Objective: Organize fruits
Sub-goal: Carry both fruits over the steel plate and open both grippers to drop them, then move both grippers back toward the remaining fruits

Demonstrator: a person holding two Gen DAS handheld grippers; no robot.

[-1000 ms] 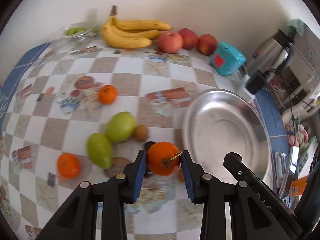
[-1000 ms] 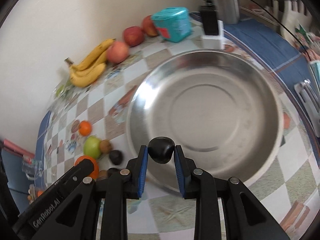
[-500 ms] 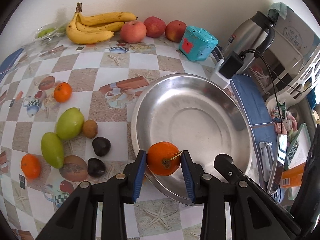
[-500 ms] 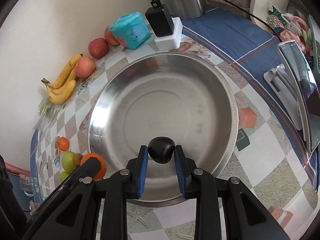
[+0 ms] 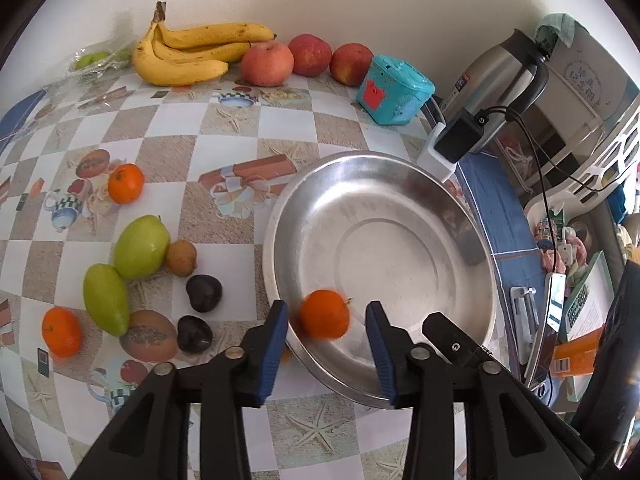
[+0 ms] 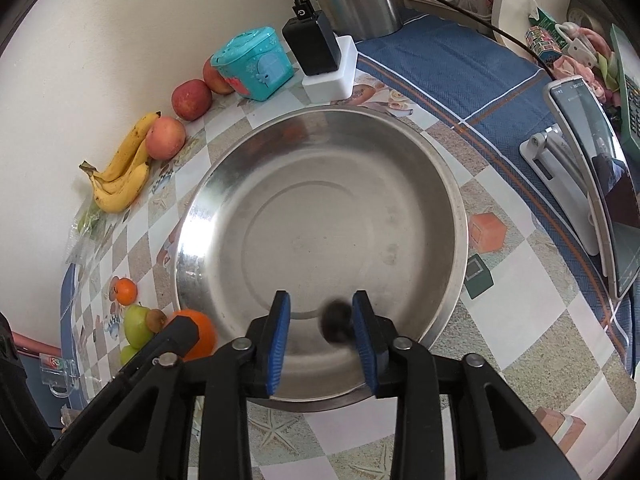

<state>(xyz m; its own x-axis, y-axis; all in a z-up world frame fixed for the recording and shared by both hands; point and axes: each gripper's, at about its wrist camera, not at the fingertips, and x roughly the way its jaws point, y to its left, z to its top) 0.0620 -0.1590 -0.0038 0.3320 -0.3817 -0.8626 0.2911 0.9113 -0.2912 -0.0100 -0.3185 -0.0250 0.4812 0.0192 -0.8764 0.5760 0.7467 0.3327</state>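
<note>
left gripper (image 5: 326, 338) fingers spread – orange (image 5: 325, 313) loose between them, blurred, over near rim of steel bowl (image 5: 460, 216) | right gripper (image 6: 320, 334) fingers spread – dark fruit (image 6: 337, 320) blurred beside right finger, over bowl | judged: both being dropped into bowl to gather fruit

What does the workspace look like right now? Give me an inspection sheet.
Surface: checkered patterned tablecloth, blue cloth at the right.
Job's things: round steel basin; blurred orange tangerine and blurred dark round fruit over it; green pears, tangerines, kiwis, dark fruits on the cloth; bananas and apples by the wall.
Clutter: teal plastic box, steel kettle, phone on stand.
Grippers: left gripper open; right gripper open.
Cables: black adapter with its lead.
Surroundings: cream wall.
</note>
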